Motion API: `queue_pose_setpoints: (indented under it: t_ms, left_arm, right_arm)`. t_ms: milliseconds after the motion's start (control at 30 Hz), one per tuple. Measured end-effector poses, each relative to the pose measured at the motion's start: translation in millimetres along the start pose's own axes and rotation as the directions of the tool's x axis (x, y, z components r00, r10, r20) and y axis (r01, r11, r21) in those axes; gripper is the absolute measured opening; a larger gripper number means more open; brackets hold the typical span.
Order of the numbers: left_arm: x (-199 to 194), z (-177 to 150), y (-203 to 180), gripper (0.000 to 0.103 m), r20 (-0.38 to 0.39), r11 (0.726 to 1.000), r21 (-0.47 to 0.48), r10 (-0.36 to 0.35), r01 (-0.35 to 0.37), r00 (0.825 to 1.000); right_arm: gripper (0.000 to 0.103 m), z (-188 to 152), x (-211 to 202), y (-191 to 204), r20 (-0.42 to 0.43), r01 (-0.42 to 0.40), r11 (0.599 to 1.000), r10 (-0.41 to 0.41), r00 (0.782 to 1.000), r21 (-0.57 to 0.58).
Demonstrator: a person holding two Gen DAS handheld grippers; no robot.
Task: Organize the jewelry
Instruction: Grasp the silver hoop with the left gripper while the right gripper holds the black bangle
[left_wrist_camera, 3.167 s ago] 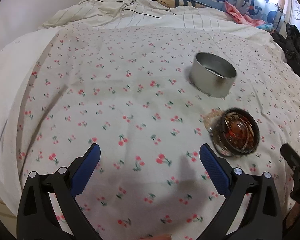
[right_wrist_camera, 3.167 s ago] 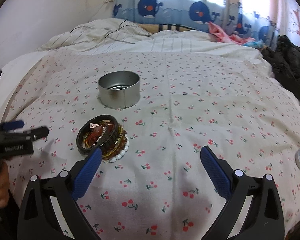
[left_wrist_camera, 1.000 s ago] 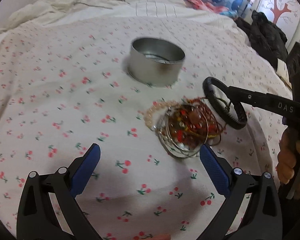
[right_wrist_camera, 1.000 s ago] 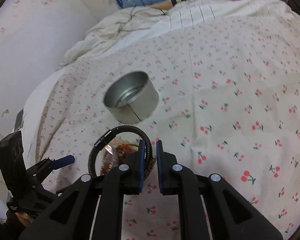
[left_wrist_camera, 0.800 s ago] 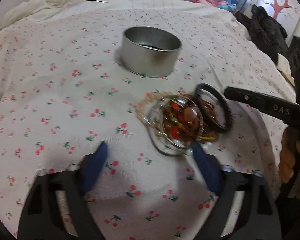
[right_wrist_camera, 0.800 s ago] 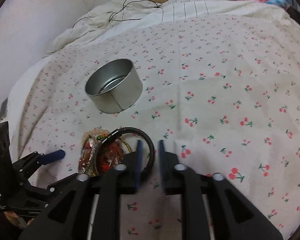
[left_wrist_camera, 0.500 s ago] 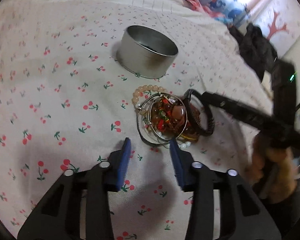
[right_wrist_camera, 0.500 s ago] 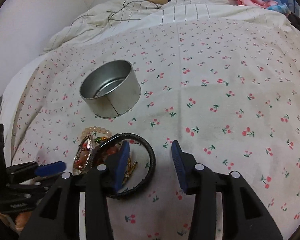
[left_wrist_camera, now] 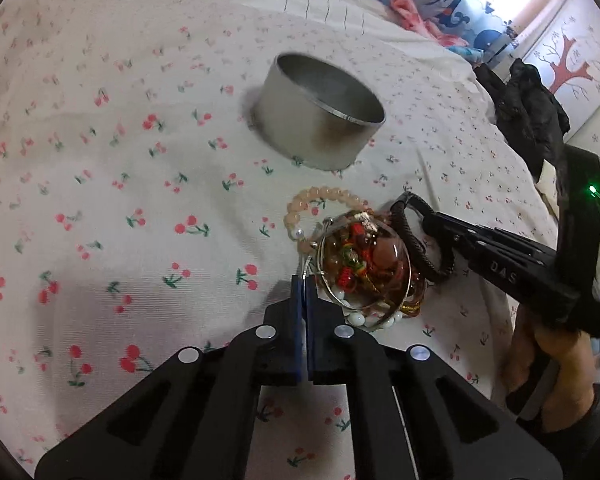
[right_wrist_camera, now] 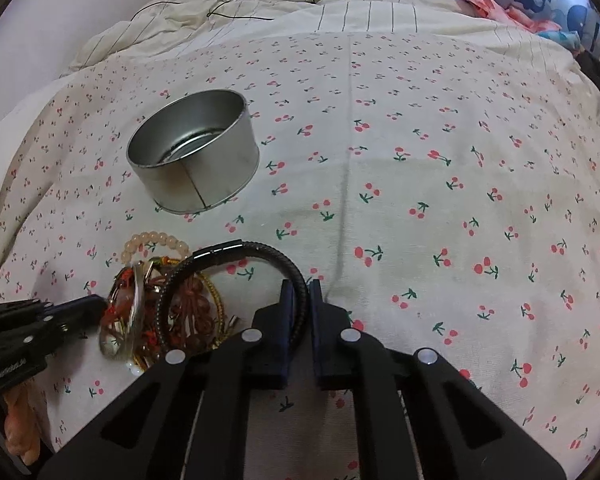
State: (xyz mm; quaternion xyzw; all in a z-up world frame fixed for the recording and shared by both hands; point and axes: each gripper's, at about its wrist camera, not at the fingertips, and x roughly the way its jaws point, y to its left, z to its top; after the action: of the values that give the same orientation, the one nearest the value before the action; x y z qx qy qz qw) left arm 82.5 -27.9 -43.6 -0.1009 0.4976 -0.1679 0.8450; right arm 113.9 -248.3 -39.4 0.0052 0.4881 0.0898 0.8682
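Observation:
A pile of bracelets lies on the cherry-print bedsheet, in front of an empty round metal tin. My left gripper is shut on a thin silver bangle at the pile's left edge. My right gripper is shut on a black braided bracelet, which still rests against the pile. The black bracelet also shows in the left wrist view. A peach bead bracelet lies between pile and tin. The tin sits beyond the pile in the right wrist view.
The cherry-print sheet covers a soft bed. A striped duvet with a black cable is bunched at the back. Dark clothing lies at the bed's right side. Whale-print curtains hang behind.
My left gripper has moved in and closed on the silver bangle. My right gripper, half open half a second ago, has closed again on the black bracelet.

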Motion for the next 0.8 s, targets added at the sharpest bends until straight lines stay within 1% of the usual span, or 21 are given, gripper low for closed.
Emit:
queue_pose_setpoints:
  t_ms: [67,133,167,233,333,433,533,567,700,800]
  left_arm:
    - [-12,1,1,0.001,0.048,0.998,0.014,0.054,-0.055,0.997]
    - [-24,2,7,0.001,0.088,0.994,0.009,0.109,-0.110,0.990]
    - [-28,2,10,0.001,0.098,0.992,0.001,0.126,-0.126,0.987]
    - [-30,4,17,0.001,0.086,0.989,-0.008,0.150,-0.150,0.985]
    - [-20,5,24,0.002,0.030,0.986,-0.025,0.164,-0.163,0.986]
    - [-15,9,19,0.006,0.028,0.979,0.010,0.202,-0.202,0.979]
    - [-8,10,13,0.005,0.019,0.970,0.049,0.237,-0.238,0.971]
    - [-9,10,11,0.003,0.025,0.968,0.061,0.241,-0.242,0.970]
    - [-25,5,5,0.002,0.070,0.976,0.073,0.201,-0.206,0.977]
    - [-45,6,4,0.002,0.098,0.989,0.066,0.129,-0.136,0.987]
  right_arm:
    - [0.009,0,-2,0,0.005,-0.005,1.000,0.005,1.000,0.007]
    - [0.009,0,-5,0,0.013,-0.011,1.000,0.011,1.000,0.010]
    - [0.009,0,-7,-1,0.018,-0.010,1.000,0.010,1.000,0.011]
    - [0.009,1,-7,-2,0.015,-0.013,1.000,0.013,1.000,0.015]
    - [0.009,0,-1,0,-0.014,-0.015,1.000,0.015,1.000,0.005]
    - [0.009,0,2,1,-0.019,-0.007,1.000,0.007,1.000,-0.002]
    - [0.009,-1,0,3,-0.010,0.003,1.000,-0.003,1.000,-0.011]
    - [0.008,-1,-1,4,-0.003,0.002,1.000,-0.002,1.000,-0.009]
    - [0.008,3,-16,-4,0.057,-0.035,0.999,0.033,0.998,0.039]
    - [0.008,5,-25,-12,0.098,-0.066,0.995,0.058,0.994,0.079]
